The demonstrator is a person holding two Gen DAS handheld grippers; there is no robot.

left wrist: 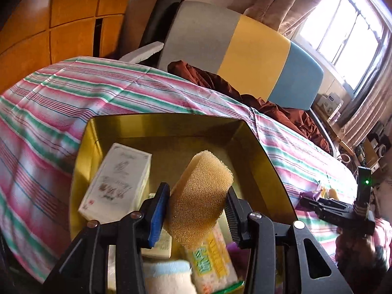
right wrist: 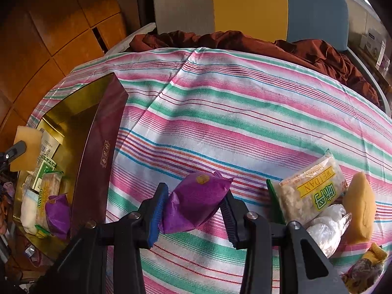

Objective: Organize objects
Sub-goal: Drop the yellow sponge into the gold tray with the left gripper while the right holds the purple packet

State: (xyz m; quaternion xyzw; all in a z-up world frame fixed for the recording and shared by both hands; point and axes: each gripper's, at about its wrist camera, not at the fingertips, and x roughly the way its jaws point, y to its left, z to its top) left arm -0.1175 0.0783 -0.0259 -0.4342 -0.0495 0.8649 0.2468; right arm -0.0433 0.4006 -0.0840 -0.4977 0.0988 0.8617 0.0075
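1. We hold a tan sponge (left wrist: 199,196) in the left gripper (left wrist: 198,210), its jaws pressed to the sponge's two sides; its long axis runs up and away from the fingers, tilted right.
2. The sponge hangs above the open gold-lined box (left wrist: 156,127), directly over the goods already packed: a white carton (left wrist: 117,183), a Weidan snack packet (left wrist: 210,262) and a pale towel (left wrist: 166,276). Judged from here, the drop is straight down, and this hand is the nearer one to the box.
3. Our right gripper (right wrist: 193,208) is clamped on a purple snack packet (right wrist: 196,201), held over the striped bedsheet (right wrist: 245,103) with its long axis running across between the fingers.
4. From that gripper, the box (right wrist: 98,152) lies to the left, its maroon wall facing us; the packet likely must travel leftward and clear that wall.
5. A second Weidan packet (right wrist: 311,191), a yellow sponge (right wrist: 360,208) and crumpled clear plastic (right wrist: 325,225) wait on the sheet to the right.
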